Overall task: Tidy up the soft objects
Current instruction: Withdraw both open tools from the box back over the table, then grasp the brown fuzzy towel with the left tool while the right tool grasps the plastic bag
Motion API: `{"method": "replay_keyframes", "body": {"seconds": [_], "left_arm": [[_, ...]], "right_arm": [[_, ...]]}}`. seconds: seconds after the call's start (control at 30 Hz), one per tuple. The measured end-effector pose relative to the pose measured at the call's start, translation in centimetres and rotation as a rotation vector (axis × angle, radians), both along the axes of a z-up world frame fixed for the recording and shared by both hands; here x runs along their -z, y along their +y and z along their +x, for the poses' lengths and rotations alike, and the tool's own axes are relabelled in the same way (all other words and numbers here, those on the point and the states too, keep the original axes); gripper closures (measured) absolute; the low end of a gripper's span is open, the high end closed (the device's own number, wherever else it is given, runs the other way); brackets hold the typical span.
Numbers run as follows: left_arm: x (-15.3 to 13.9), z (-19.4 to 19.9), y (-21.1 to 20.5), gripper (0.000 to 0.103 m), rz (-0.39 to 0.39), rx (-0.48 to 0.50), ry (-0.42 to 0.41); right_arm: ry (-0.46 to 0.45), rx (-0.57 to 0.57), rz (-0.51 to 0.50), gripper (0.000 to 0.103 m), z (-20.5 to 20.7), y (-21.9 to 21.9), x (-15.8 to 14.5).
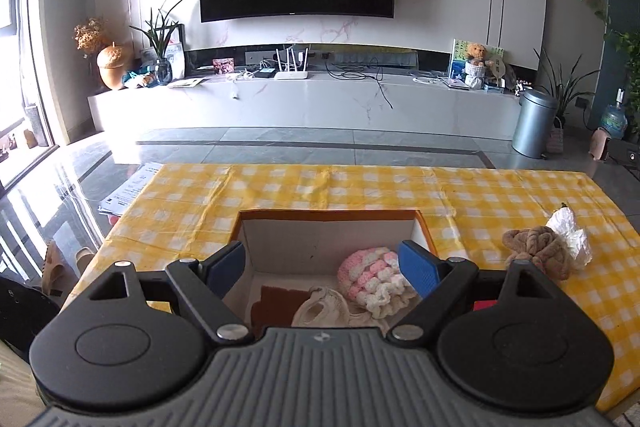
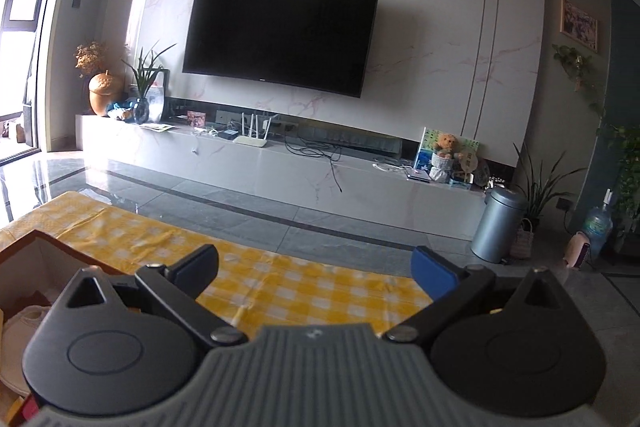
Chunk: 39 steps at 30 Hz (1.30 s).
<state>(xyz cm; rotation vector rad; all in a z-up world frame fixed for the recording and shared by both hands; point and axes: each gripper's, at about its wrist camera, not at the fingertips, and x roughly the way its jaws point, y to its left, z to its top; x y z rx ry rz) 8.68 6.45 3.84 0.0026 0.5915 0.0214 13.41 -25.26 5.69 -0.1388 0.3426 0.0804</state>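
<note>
An open cardboard box (image 1: 332, 217) stands on the yellow checked tablecloth (image 1: 280, 187). Inside it lie a pink and white knitted piece (image 1: 372, 279), a cream knitted piece (image 1: 320, 309) and a brown cloth (image 1: 276, 301). My left gripper (image 1: 322, 269) is open and empty, held above the box opening. A brown knotted plush (image 1: 536, 251) and a white crumpled plastic bag (image 1: 570, 233) lie on the cloth right of the box. My right gripper (image 2: 316, 269) is open and empty, raised above the table's right part; the box corner (image 2: 34, 239) shows at its left.
Beyond the table are a grey tiled floor, a white TV bench (image 1: 304, 99) with a wall TV, a metal bin (image 1: 534, 123) and plants at the right. Papers (image 1: 128, 193) lie past the table's left edge.
</note>
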Motion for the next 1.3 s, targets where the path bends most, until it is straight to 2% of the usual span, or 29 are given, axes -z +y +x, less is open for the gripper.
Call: {"method": "replay_keyframes", "body": {"seconds": [0.2, 0.4, 0.63, 0.8, 0.93, 1.07, 1.13, 1.2, 1.3], "left_arm": [[-2.0, -0.1, -4.2, 0.002, 0.057, 0.049, -0.026], [-3.8, 1.2, -9.0, 0.002, 0.027, 0.119, -0.017], [-2.9, 2.3, -14.9, 0.002, 0.101, 0.213, -0.025], [-0.7, 5.2, -18.4, 0.002, 0.058, 0.263, 0.084], [1.4, 7.3, -20.8, 0.002, 0.057, 0.303, 0.160], [3.5, 10.1, -22.8, 0.002, 0.054, 0.330, 0.236], [4.7, 11.8, -23.9, 0.002, 0.054, 0.365, 0.309], [5.7, 12.8, -25.0, 0.002, 0.060, 0.454, 0.361], [6.9, 13.8, -26.0, 0.002, 0.055, 0.500, 0.382]], "right_arm": [[0.001, 0.141, 0.077, 0.003, -1.1, -6.1, 0.0], [0.044, 0.224, 0.220, 0.003, -1.5, -10.3, -0.2], [0.077, 0.302, 0.119, 0.002, -0.9, -11.4, 1.2], [0.188, 0.371, 0.309, 0.002, 1.5, -13.4, 3.8], [0.282, 0.414, 0.377, 0.002, 4.2, -14.5, 6.9], [0.405, 0.351, 0.390, 0.003, 6.7, -14.3, 10.8], [0.463, 0.364, 0.345, 0.003, 7.6, -13.9, 12.5], [0.471, 0.351, 0.282, 0.003, 8.6, -13.3, 13.5], [0.485, 0.307, 0.325, 0.003, 9.6, -13.9, 14.8]]}}
